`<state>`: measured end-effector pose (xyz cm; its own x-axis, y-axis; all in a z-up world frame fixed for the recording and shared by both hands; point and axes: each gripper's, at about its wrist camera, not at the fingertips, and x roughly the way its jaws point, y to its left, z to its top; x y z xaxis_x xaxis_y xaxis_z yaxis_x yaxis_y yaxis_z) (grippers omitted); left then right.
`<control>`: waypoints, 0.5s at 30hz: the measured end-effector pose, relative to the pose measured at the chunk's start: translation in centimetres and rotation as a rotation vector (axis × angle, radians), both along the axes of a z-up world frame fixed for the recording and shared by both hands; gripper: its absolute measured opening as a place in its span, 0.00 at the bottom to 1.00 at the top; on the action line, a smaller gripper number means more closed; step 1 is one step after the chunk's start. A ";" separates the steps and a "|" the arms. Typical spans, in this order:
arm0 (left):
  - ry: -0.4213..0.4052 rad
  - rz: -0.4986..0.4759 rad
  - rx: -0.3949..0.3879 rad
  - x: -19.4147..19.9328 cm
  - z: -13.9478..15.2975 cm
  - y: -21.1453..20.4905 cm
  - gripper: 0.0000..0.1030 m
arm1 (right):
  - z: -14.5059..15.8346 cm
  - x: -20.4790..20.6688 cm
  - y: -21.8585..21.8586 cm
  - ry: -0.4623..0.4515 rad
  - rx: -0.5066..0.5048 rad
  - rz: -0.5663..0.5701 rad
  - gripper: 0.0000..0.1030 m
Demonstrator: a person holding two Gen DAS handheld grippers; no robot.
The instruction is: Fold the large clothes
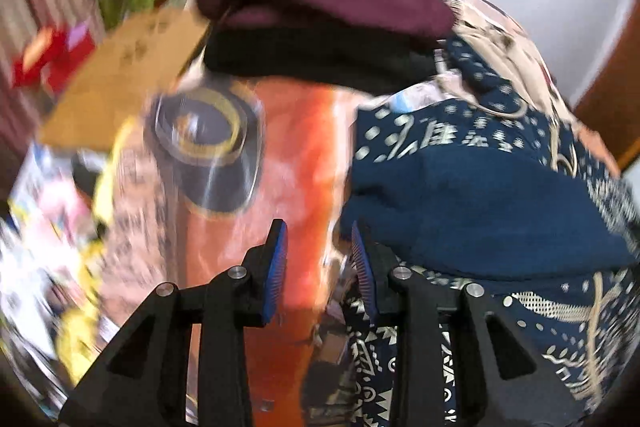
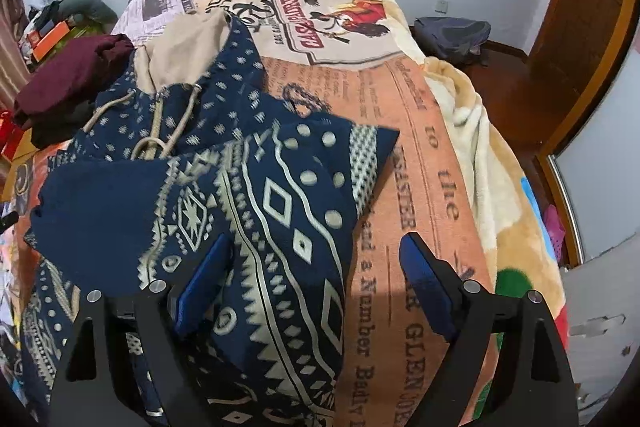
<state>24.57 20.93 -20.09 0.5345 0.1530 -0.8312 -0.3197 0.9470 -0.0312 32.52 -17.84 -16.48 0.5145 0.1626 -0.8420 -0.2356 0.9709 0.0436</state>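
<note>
A navy hoodie point(image 2: 248, 187) with a cream geometric print lies bunched on the printed orange blanket point(image 2: 420, 131) of a bed, its beige-lined hood point(image 2: 188, 43) and drawstrings toward the far end. My right gripper point(image 2: 316, 243) hangs open and wide above it, the left finger over a folded sleeve and the right finger over bare blanket. In the blurred left wrist view, my left gripper point(image 1: 317, 231) stands narrowly open at the hoodie's point(image 1: 480, 195) left edge. Only the orange blanket point(image 1: 296, 131) shows in the gap between its blue pads.
A folded maroon garment point(image 2: 72, 71) rests on a black one point(image 2: 52, 131) at the bed's left side. A cardboard box point(image 1: 120, 75) and clutter lie beyond them. A dark backpack point(image 2: 452, 35) sits on the floor by a wooden door point(image 2: 580, 47) to the right.
</note>
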 end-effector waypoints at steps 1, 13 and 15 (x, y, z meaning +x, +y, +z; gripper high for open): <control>-0.004 -0.023 0.033 0.2 0.6 -0.5 0.32 | 0.7 0.2 0.2 -0.017 -0.002 0.008 0.82; -0.143 -0.222 0.114 9.2 6.9 -6.6 0.44 | 8.5 4.8 3.4 -0.184 0.095 0.069 0.82; -0.156 -0.240 0.092 11.2 7.2 -7.1 0.44 | 9.0 6.1 4.1 -0.183 0.133 0.078 0.82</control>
<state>35.74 13.85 -12.89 0.6847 0.0773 -0.7247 -0.0840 0.9961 0.0269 38.64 -13.75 -7.48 0.6384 0.3109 -0.7042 -0.3253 0.9381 0.1192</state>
